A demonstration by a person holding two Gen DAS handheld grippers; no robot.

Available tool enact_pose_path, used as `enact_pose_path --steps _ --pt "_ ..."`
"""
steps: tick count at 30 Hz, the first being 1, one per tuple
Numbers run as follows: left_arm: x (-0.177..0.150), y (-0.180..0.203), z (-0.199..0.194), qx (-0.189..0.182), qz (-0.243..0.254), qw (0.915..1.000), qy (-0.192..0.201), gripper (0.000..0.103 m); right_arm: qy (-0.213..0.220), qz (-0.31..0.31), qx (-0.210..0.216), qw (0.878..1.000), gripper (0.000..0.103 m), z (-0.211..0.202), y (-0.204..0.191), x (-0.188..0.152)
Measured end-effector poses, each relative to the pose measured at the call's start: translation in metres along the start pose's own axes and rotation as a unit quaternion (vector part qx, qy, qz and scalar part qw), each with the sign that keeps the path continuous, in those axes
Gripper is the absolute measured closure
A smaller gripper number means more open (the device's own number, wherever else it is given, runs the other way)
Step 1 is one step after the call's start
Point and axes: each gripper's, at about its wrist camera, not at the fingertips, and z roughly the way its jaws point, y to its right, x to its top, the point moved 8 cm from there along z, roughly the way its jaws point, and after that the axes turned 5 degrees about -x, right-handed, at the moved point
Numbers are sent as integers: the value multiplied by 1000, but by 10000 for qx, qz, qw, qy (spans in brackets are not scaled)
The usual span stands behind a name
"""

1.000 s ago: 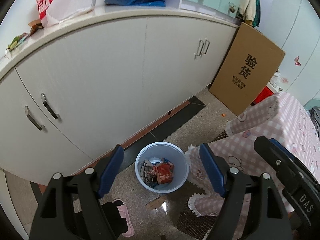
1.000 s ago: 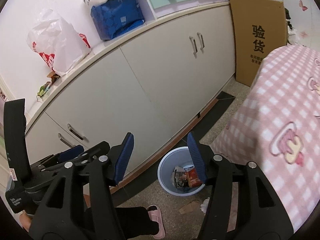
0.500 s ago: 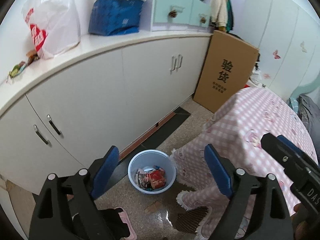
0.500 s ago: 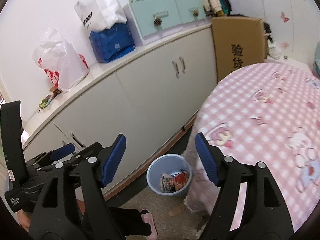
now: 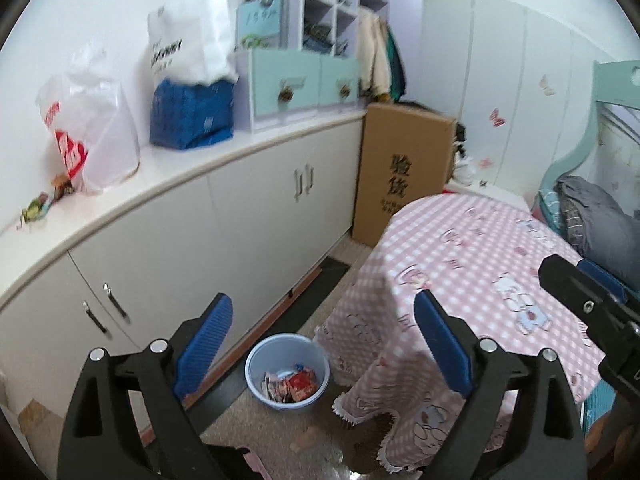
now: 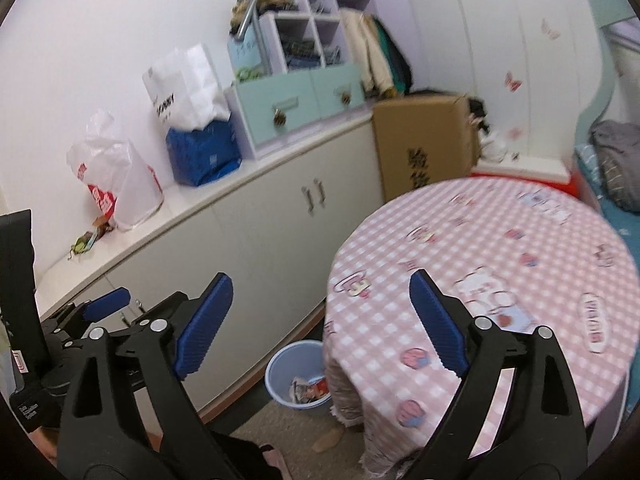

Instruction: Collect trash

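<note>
1. Left gripper (image 5: 322,338): blue-padded jaws spread wide and just been opening, nothing between them. It hangs in the air above the floor, aimed downward.
2. Right gripper (image 6: 320,318): jaws equally wide, also just been opening, nothing held. It shows too at the right edge of the left wrist view.
3. Blue bin (image 5: 287,372): stands on the floor at the foot of the white cabinet (image 5: 256,216), just beside the hanging edge of the pink checked tablecloth (image 5: 472,264). The trash (image 5: 294,386) lies inside it: crumpled wrappers, one red.
4. A small brown scrap (image 5: 306,438) lies on the floor near the bin.
5. Cabinet top: white plastic bag (image 5: 90,120) toward the left end, blue package (image 5: 192,114) mid-way, mint drawer unit (image 5: 296,88) toward the right end.
6. Cardboard box (image 5: 402,176) stands upright on the floor against the cabinet's right end, behind the table.
</note>
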Motion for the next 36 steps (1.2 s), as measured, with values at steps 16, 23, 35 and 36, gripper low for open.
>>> enact_pose_path --steps 16,23,35,36 --pt "7 63 -119 -395 537 9920 1071 7 999 -85 -758 9921 9 -135 26 -1" --pt "6 75 -147 -446 663 9885 1282 7 1326 -89 -987 9862 8 -172 33 -1" --pt "3 84 -175 -531 719 9841 1533 6 1601 -154 -1120 9806 7 -201 31 -2" --pt "3 85 -175 -513 743 9841 1530 6 1615 -154 -1126 9803 7 -202 31 -2"
